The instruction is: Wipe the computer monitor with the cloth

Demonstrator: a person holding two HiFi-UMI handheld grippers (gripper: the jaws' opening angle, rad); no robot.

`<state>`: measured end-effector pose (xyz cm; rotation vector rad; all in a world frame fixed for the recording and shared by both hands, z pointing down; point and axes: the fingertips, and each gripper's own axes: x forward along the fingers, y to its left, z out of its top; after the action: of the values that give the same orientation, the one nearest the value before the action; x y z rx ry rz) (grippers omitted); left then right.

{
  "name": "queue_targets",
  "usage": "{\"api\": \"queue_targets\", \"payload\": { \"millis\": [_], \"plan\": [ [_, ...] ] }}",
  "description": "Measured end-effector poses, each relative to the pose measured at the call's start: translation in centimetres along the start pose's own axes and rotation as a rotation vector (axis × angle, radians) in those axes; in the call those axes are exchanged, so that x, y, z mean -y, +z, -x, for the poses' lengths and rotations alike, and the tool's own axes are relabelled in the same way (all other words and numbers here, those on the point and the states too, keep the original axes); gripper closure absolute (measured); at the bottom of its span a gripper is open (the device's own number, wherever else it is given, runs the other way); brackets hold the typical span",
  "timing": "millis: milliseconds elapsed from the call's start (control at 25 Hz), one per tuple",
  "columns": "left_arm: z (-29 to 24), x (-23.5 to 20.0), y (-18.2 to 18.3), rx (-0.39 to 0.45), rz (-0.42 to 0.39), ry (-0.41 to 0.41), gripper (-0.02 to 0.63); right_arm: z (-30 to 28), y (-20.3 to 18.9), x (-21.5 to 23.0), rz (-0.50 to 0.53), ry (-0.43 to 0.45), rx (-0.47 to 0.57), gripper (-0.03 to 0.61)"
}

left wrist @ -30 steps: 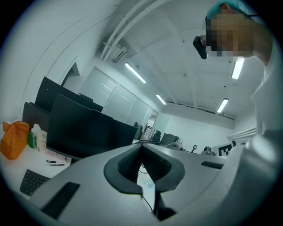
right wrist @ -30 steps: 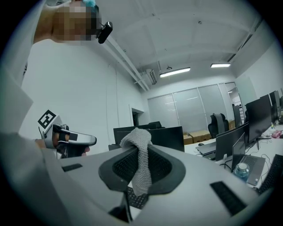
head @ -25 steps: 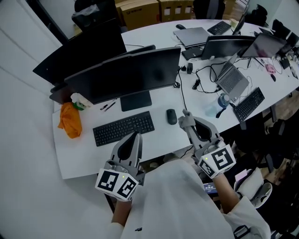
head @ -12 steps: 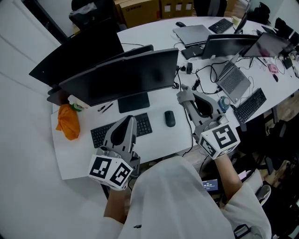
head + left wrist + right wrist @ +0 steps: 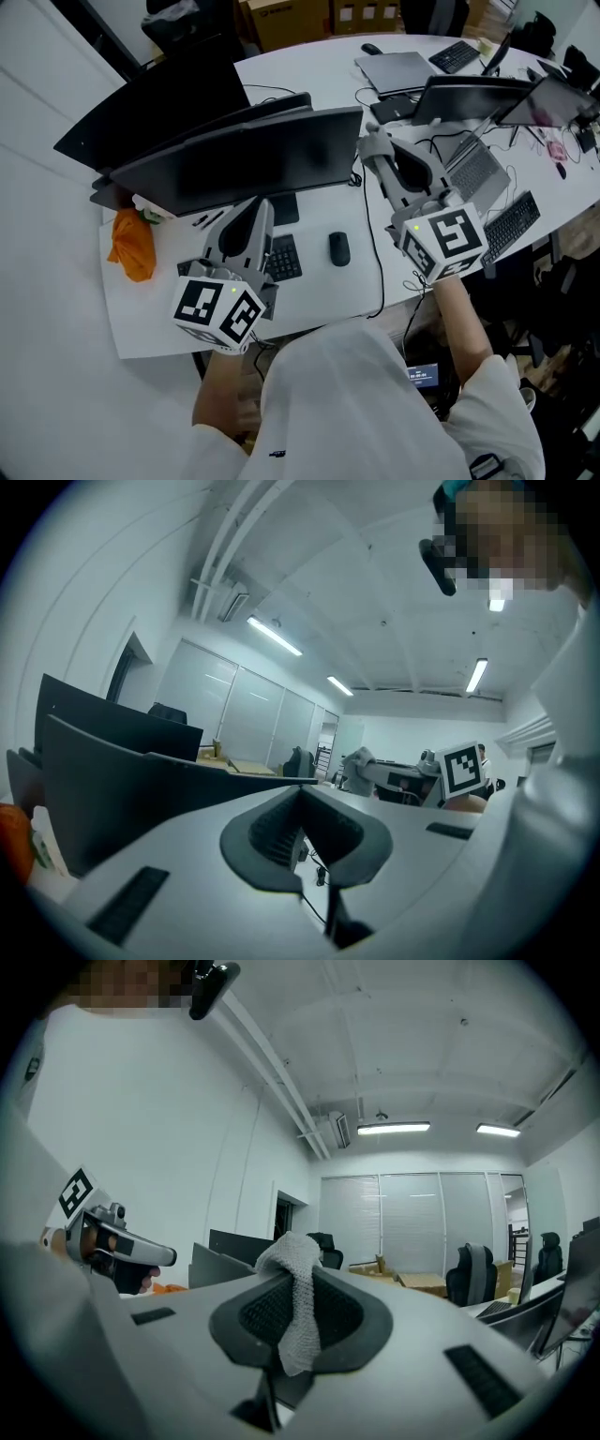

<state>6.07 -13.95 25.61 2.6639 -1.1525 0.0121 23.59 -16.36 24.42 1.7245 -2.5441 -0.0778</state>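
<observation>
The computer monitor [image 5: 253, 164] stands on the white desk [image 5: 169, 319] with its dark screen facing me. My right gripper [image 5: 372, 143] is raised beside the monitor's upper right corner, shut on a pale grey knitted cloth [image 5: 295, 1297] that bunches over the jaw tips [image 5: 298, 1241]. My left gripper [image 5: 260, 203] hovers in front of the lower middle of the screen; in the left gripper view its jaws [image 5: 302, 791] meet with nothing between them. That view also shows the monitor's edge [image 5: 141, 780] and the cloth [image 5: 357, 758] at the other gripper's tip.
A black keyboard [image 5: 283, 259] and mouse [image 5: 338, 248] lie under my left gripper. An orange bag [image 5: 131, 246] sits at the desk's left. A second monitor [image 5: 159, 103] stands behind. Laptops [image 5: 473, 164], cables [image 5: 380, 234] and another keyboard [image 5: 511, 220] crowd the right.
Both grippers have risen and moved forward from the desk's near edge toward the monitor. The right one, still holding the cloth, now reaches the monitor's right corner.
</observation>
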Motion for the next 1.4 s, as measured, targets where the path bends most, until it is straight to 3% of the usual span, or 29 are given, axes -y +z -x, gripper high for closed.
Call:
{"api": "queue_targets", "payload": {
  "millis": [320, 560, 720, 880, 1400],
  "plan": [
    [-3.3, -1.8, 1.7, 0.015, -0.026, 0.033, 0.595, -5.3, 0.3, 4.2, 0.017, -0.045, -0.033, 0.534],
    [-4.1, -2.5, 1.1, -0.008, -0.019, 0.053, 0.595, -9.8, -1.2, 5.9, 0.05, -0.069, -0.101, 0.534],
    [-4.4, -2.8, 0.4, -0.028, -0.013, 0.066, 0.595, -11.8, -3.2, 5.1, 0.142, -0.039, -0.218, 0.537],
    [-4.0, -3.3, -0.1, -0.037, -0.003, 0.078, 0.595, -12.3, -3.6, 4.1, 0.182, -0.029, -0.257, 0.538],
    [-0.1, -5.9, -0.4, -0.042, 0.028, 0.098, 0.595, -13.2, -3.8, 2.0, 0.185, -0.072, -0.321, 0.54]
  ]
}}
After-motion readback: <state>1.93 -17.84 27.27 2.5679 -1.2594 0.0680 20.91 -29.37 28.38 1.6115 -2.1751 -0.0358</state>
